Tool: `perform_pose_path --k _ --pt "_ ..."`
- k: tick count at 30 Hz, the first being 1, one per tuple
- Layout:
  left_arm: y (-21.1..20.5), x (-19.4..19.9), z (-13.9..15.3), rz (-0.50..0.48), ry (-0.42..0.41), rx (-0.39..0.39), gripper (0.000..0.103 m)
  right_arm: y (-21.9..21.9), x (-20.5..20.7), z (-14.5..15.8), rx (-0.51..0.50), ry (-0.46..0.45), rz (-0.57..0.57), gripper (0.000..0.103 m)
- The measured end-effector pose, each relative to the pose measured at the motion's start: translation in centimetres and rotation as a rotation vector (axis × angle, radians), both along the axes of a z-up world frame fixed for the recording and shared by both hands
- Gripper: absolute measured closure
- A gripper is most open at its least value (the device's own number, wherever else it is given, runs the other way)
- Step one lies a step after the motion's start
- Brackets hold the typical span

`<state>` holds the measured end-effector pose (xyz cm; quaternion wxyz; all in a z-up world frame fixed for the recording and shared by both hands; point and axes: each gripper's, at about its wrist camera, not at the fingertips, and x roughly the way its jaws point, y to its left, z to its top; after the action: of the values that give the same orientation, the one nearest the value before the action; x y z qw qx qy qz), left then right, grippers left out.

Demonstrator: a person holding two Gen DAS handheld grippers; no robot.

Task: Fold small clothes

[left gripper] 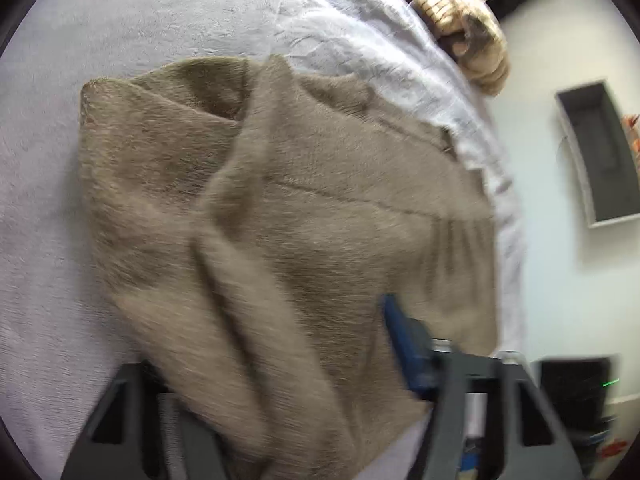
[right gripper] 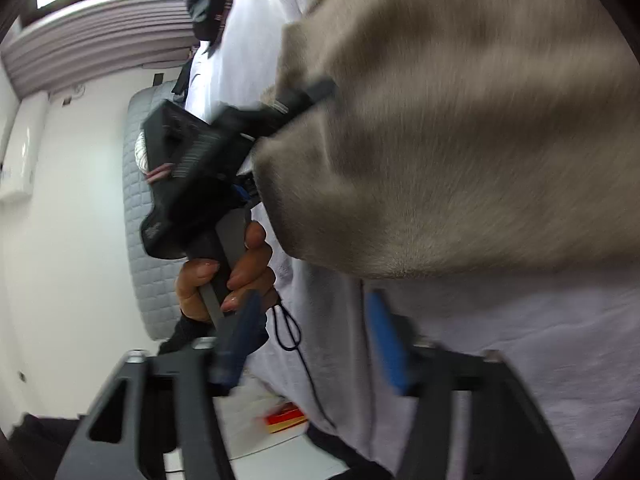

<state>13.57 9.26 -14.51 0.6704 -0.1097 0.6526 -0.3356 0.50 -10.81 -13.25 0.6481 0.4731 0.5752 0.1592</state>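
Observation:
A fuzzy beige knit garment (left gripper: pixel 288 216) lies bunched on a pale lilac blanket (left gripper: pixel 120 12). In the left wrist view it drapes between the fingers of my left gripper (left gripper: pixel 280 360); the right blue pad (left gripper: pixel 400 340) shows, the left one is hidden under the cloth. In the right wrist view my right gripper (right gripper: pixel 316 340) is open and empty, its blue pads (right gripper: pixel 386 344) just below the garment (right gripper: pixel 460 140). The left gripper (right gripper: pixel 316 90), held by a hand (right gripper: pixel 240 268), has its tip in the garment's edge.
A crumpled dark and cream cloth (left gripper: pixel 460 12) lies at the blanket's far end. The bed edge (left gripper: pixel 508 208) drops to a white floor with a grey tray (left gripper: pixel 600 152). A quilted grey panel (right gripper: pixel 148 208) and a red object (right gripper: pixel 286 418) show beyond the bed.

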Motion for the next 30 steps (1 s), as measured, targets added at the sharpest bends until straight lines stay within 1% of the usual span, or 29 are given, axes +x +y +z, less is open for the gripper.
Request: perform_pose_path --k 1,2,3,4,5,6,7,10,11,12,13,15,18,20,22,23,25,27,28,29,30 --pt "0.0 0.1 -0.1 0.004 -0.004 0.018 0.062 -0.8 0.2 0.9 -0.06 -0.027 -0.001 0.039" --pt "0.3 0.1 -0.1 0.017 -0.001 0.009 0.064 -1.7 0.4 1.7 -0.126 -0.043 -0.009 0.044" --pt "0.6 0.1 0.2 0.034 -0.006 0.0 0.07 -2.8 0.9 2.4 -0.213 -0.055 -0.026 0.064" --pt "0.8 0.1 0.4 0.04 -0.016 0.001 0.073 -3.9 1.4 2.7 -0.273 -0.058 -0.041 0.084" --pt "0.8 0.0 0.7 0.041 -0.031 0.007 0.074 -4.7 2.3 2.7 -0.311 -0.057 -0.055 0.09" --pt "0.6 -0.3 1.1 0.038 -0.051 0.017 0.074 -5.8 3.1 2.5 -0.353 -0.056 -0.069 0.093" --pt "0.4 -0.5 1.6 0.031 -0.077 0.031 0.077 -6.7 3.9 2.0 -0.405 -0.047 -0.074 0.093" --pt "-0.1 -1.1 3.0 0.022 -0.134 0.052 0.078 -8.0 5.3 -0.8 -0.483 0.002 -0.037 0.093" --pt "-0.4 -1.3 3.7 0.027 -0.151 0.04 0.078 -7.8 5.5 -1.9 -0.497 0.025 -0.015 0.094" --pt "-0.5 -1.3 4.4 0.032 -0.161 0.022 0.081 -7.8 5.3 -2.8 -0.5 0.036 0.001 0.096" --pt "-0.8 -1.4 5.1 0.034 -0.17 0.011 0.081 -7.8 5.3 -3.6 -0.506 0.039 0.018 0.097" --pt "-2.0 -1.6 6.9 0.026 -0.205 -0.01 0.081 -7.5 5.3 -4.0 -0.523 0.009 0.03 0.097" --pt "-5.4 -2.2 10.0 -0.03 -0.275 -0.023 0.081 -7.9 4.9 -3.8 -0.509 -0.008 0.025 0.097" --pt "-8.0 -2.6 11.8 -0.088 -0.311 -0.031 0.081 -8.6 4.7 -3.9 -0.461 -0.015 0.018 0.097" --pt "-11.0 -3.2 13.2 -0.15 -0.342 -0.031 0.081 -10.0 4.1 -3.6 -0.382 -0.014 -0.011 0.097" --pt "-12.5 -3.7 14.0 -0.185 -0.362 -0.023 0.081 -11.2 3.4 -3.1 -0.336 -0.017 -0.05 0.097" --pt "-15.7 -4.8 14.9 -0.261 -0.415 0.012 0.081 -13.6 1.9 -2.0 -0.299 -0.043 -0.134 0.096" --pt "-19.5 -6.1 15.0 -0.343 -0.454 0.063 0.081 -17.0 -0.4 -0.9 -0.239 -0.078 -0.256 0.096" --pt "-21.1 -6.7 14.7 -0.373 -0.463 0.082 0.081 -18.4 -1.2 -0.7 -0.22 -0.085 -0.297 0.094" --pt "-22.6 -7.2 14.2 -0.407 -0.465 0.099 0.08 -20.4 -2.5 -0.7 -0.184 -0.093 -0.352 0.092" --pt "-24.2 -7.8 13.6 -0.436 -0.478 0.13 0.08 -21.5 -3.1 -0.9 -0.161 -0.095 -0.377 0.089"
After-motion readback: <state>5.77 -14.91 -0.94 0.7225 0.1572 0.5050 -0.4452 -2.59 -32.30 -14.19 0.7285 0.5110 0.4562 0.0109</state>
